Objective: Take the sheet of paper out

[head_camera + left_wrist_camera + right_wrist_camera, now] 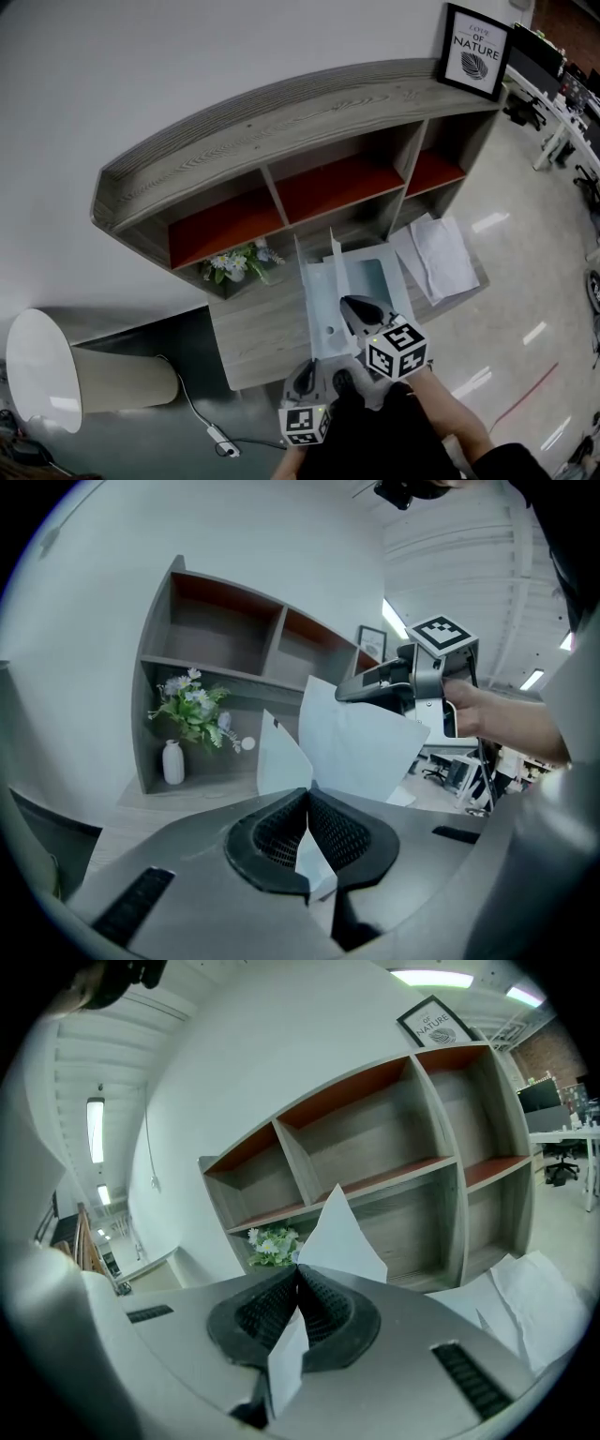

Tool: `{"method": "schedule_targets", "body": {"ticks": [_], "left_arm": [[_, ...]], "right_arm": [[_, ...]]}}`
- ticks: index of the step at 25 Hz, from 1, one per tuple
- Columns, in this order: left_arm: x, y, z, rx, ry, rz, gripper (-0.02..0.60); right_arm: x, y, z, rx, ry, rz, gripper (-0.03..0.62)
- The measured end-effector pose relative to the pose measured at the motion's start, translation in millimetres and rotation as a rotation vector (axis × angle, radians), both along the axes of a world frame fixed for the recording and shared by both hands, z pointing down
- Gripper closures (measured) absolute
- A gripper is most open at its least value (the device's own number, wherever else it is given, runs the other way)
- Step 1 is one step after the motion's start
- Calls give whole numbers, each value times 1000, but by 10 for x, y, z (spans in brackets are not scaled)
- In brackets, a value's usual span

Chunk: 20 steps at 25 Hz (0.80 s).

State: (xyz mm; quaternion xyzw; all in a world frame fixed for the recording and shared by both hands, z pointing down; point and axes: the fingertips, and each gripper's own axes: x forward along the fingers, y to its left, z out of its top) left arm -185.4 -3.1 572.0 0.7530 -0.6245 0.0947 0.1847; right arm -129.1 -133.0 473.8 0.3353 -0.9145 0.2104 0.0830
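A pale blue folder lies on the wooden desk below the shelf unit. My left gripper is shut on its near edge, and a flap of the folder stands up just past the jaws. My right gripper is shut on a white sheet of paper and holds it raised above the folder. The sheet rises as a point beyond the shut right gripper. In the left gripper view the right gripper has the sheet hanging below it.
A shelf unit with red-backed compartments stands behind the desk, with a framed print on top. A small vase of flowers sits in the lower left compartment. Loose white papers lie at the desk's right end. A pale bin stands left.
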Motion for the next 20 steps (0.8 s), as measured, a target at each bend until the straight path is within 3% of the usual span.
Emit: {"method": "schedule_targets", "body": {"ticks": [10, 20], "left_arm": [[361, -138, -62, -4, -20, 33, 566], [666, -212, -110, -12, -26, 0, 566]], "right_arm": [[524, 50, -285, -16, -104, 13, 582], [1203, 156, -545, -12, -168, 26, 582]]}}
